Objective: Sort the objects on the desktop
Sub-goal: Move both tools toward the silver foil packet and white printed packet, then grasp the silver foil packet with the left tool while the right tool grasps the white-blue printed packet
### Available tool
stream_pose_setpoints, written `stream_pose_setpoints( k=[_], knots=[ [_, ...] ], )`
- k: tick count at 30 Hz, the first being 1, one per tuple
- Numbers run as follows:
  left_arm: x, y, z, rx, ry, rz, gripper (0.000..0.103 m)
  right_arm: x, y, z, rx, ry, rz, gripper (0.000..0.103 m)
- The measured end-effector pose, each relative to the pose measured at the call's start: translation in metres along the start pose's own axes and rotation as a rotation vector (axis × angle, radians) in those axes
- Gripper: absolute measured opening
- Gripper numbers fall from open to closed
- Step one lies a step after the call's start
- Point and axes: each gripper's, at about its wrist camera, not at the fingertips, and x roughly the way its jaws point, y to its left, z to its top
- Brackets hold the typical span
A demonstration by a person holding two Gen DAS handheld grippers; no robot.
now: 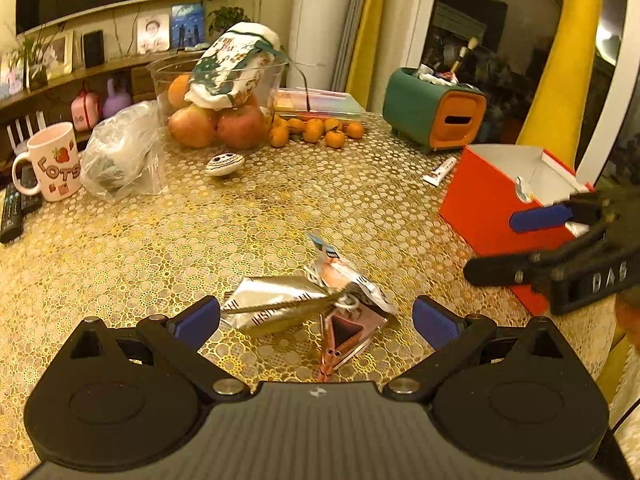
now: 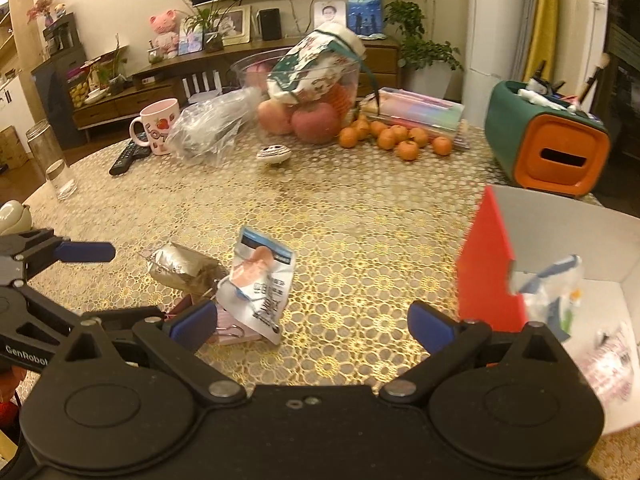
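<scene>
Hovering low over the table (image 1: 280, 208): left gripper (image 1: 316, 320) with jaws spread wide, nothing between them. Just ahead of its fingertips sits the small pile of litter: a silver foil pouch (image 1: 276, 300) with black printed stripes, a white wrapper (image 1: 344, 276) with a pinkish picture and a blue top edge overlapping it, and a pink clip (image 1: 340, 336) partly under both. Print on the wrapper is too small to read in either view.

Right gripper (image 2: 312, 324) is also released, jaws wide, holding nothing, sitting between the pile and the red box (image 2: 488, 272). From the right wrist view the box is open-topped with a white interior, and some plastic packaging (image 2: 552, 292) already lies inside; its printing is blurred.

Readable text:
- "GenRobot", cut off at the frame edge, on the left gripper's body in the right wrist view.
- "DAS" on the right gripper's body in the left wrist view.
- Pink mug (image 1: 52, 160) reads "LOTS", with strawberry graphics.

Also on the table: a glass bowl (image 1: 216, 92) of apples and oranges with a patterned cloth bag on top, loose tangerines (image 1: 316, 130), a green-and-orange organizer (image 1: 434, 110), a clear plastic bag (image 1: 120, 152) and a remote (image 2: 128, 156).
</scene>
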Motion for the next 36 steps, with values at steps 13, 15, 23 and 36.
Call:
stream_pose_setpoints(
  k=[13,15,23,36],
  knots=[
    [0.04,0.026,0.008,-0.1,0.077,0.002,0.103,0.042,0.023,-0.007,-0.054,0.074,0.055,0.098],
    [0.044,0.026,0.009,-0.102,0.08,-0.002,0.103,0.049,0.027,-0.008,-0.066,0.084,0.062,0.096],
    [0.057,0.025,0.01,-0.102,0.087,-0.003,0.102,0.069,0.026,-0.007,-0.071,0.097,0.062,0.075],
    [0.062,0.023,0.009,-0.092,0.076,-0.02,0.102,0.081,0.01,-0.003,-0.03,0.111,0.091,0.051]
  ],
)
